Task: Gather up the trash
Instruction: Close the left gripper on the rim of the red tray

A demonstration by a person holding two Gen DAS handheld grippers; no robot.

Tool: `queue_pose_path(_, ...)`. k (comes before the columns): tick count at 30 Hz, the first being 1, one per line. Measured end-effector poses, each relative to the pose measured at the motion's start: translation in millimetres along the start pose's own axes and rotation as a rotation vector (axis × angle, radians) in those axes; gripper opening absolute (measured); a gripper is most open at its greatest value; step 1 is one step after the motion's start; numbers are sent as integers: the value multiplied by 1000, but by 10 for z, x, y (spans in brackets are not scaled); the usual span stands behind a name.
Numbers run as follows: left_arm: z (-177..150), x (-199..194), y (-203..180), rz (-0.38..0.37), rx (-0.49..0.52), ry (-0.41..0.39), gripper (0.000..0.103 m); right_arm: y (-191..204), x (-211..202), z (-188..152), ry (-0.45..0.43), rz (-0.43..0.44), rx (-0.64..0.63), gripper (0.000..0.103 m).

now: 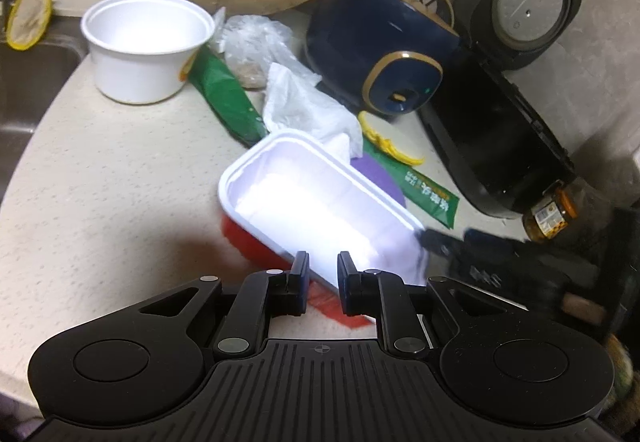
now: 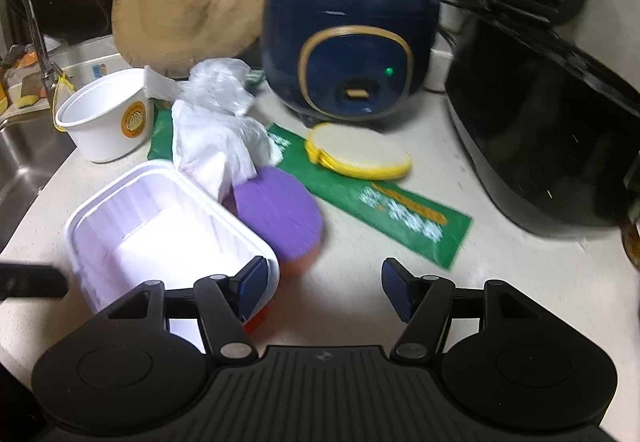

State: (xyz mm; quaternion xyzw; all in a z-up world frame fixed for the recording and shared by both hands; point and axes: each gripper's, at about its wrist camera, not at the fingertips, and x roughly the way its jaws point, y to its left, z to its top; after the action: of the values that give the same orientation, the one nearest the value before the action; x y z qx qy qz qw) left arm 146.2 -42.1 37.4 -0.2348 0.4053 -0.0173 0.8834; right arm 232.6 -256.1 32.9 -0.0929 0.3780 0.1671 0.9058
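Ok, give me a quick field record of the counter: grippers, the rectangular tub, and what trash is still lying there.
left gripper: shut on the near rim of the rectangular tub
right gripper: open, nothing between its jaws, beside the tub
tub: white inside, red outside, looks empty
loose trash: white cup, crumpled tissue, clear plastic bag, green wrapper, purple lid, yellow lid
surface: speckled countertop

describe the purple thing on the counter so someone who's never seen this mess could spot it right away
Start at the navy and gold rice cooker at the back of the speckled counter. In front of it a long green wrapper lies flat; the purple disc sits at its near left, beside the white rectangular tub. It is the only purple item, rounded, with an orange underside.
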Motion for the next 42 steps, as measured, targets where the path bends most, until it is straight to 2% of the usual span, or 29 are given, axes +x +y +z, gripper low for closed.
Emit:
queue_pose_path(5,58,238,-61,16,41,12,19,-87,-72,-119,30,2,20,63)
queue_pose_path(7,90,329,-68,16,52,17,19,-99,-79,-155,64,54,41,63)
queue_pose_path(9,110,394,-56,18,65,10,27,-66,-115,-187,76,123,39,63)
queue_pose_path(12,107,431,-60,45,76,7,32,-6,-211,-182,43,171,22,63)
queue_pose_path(16,101,487,-136,81,92,10,33,-95,-349,-57,-59,120,24,73)
queue_pose_path(18,130,573,-149,99,80,25,32,-200,-329,44,-91,73,45,75)
queue_pose_path(21,177,694,-178,130,98,31,32,-375,-180,167,-77,26,87,75)
queue_pose_path(24,202,708,-178,142,168,43,33,-455,-20,275,-63,17,99,75)
queue_pose_path(27,227,611,-93,226,201,20,32,-378,136,383,-55,37,58,75)
queue_pose_path(30,260,473,87,302,169,-13,31,-211,327,542,-57,94,3,75)
queue_pose_path(34,260,287,354,362,71,-39,31,138,619,793,-54,233,-60,75)
queue_pose_path(36,254,209,468,370,15,-45,31,338,819,907,-34,292,-93,75)
queue_pose_path(39,229,153,564,348,-48,-41,30,523,1084,971,-6,322,-121,75)
queue_pose_path(40,213,148,568,341,-59,-38,30,558,1150,971,5,316,-126,68)
queue_pose_path(41,198,149,562,337,-63,-36,30,579,1195,966,14,311,-130,47)
queue_pose_path(42,179,151,535,333,-63,-35,30,580,1206,958,14,304,-133,39)
